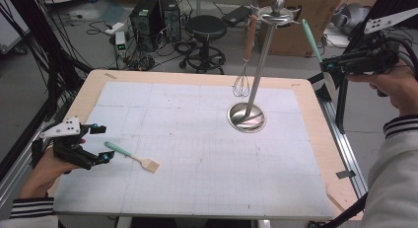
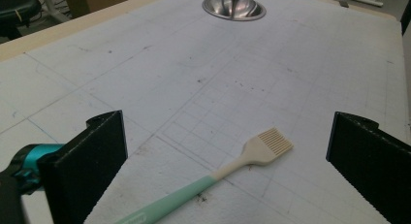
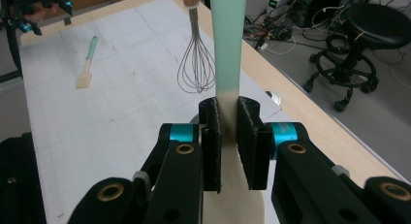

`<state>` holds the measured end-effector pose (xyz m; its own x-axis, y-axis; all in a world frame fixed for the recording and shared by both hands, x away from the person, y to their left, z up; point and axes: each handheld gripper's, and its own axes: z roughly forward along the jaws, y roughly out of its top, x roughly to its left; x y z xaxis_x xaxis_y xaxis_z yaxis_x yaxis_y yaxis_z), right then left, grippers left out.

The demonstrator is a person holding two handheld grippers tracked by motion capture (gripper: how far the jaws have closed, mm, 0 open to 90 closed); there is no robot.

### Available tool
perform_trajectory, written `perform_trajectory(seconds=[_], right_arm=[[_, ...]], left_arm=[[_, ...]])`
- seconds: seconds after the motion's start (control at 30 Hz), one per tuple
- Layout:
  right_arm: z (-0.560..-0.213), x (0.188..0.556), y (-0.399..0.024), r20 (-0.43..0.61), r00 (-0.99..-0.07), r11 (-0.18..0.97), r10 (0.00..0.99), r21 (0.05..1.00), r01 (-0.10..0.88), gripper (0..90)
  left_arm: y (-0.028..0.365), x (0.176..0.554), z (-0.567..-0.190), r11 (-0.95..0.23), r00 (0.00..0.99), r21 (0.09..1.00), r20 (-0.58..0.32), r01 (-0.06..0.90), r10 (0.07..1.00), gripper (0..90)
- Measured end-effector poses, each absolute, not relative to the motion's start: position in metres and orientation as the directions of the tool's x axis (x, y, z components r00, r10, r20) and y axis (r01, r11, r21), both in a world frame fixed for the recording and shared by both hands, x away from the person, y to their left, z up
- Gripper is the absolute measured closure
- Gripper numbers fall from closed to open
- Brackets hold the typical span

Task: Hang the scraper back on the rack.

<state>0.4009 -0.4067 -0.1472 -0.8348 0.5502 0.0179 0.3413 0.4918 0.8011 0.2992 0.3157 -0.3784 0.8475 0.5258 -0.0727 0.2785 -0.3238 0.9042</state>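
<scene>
A pastry brush (image 1: 132, 156) with a teal handle and cream bristles lies flat on the white grid mat (image 1: 197, 139) at the front left. My left gripper (image 1: 103, 143) hovers low just left of it, open, its jaws wide on either side of the brush (image 2: 242, 158) and apart from it. My right gripper (image 1: 328, 67) is raised past the table's right edge, shut on a spatula (image 1: 311, 39) with a teal handle that points up towards the stand's top. Its pads clamp the spatula (image 3: 228, 40) where teal meets cream. A whisk (image 1: 241, 82) hangs from the steel stand (image 1: 261, 65).
The stand's round dish base (image 1: 246, 117) sits right of the mat's centre. A metal rail (image 1: 345, 149) runs along the table's right edge. Beyond the far edge stand a black stool (image 1: 206, 28), computer towers (image 1: 148, 20), cardboard boxes (image 1: 315, 11) and loose cables.
</scene>
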Motion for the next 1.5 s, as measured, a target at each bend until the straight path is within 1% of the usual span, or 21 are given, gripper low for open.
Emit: perform_trajectory(seconds=[0.5,1.1,1.37,1.5], right_arm=[[-0.153,0.407,-0.405,0.028,-0.834,0.493,0.550,0.795,0.352,80.1],[-0.173,0.432,-0.376,0.065,-0.849,0.491,0.525,0.791,0.364,80.2],[-0.178,0.436,-0.369,0.081,-0.850,0.489,0.521,0.787,0.375,80.1],[-0.179,0.436,-0.366,0.087,-0.856,0.491,0.510,0.787,0.372,77.8]], left_arm=[[0.317,0.300,-0.379,-0.327,0.845,0.902,-0.073,0.283,0.531,1.7],[0.319,0.298,-0.376,-0.322,0.843,0.907,-0.063,0.271,0.534,1.7],[0.318,0.298,-0.376,-0.324,0.845,0.907,-0.061,0.269,0.532,1.7],[0.318,0.297,-0.375,-0.323,0.845,0.908,-0.061,0.268,0.532,1.6]])
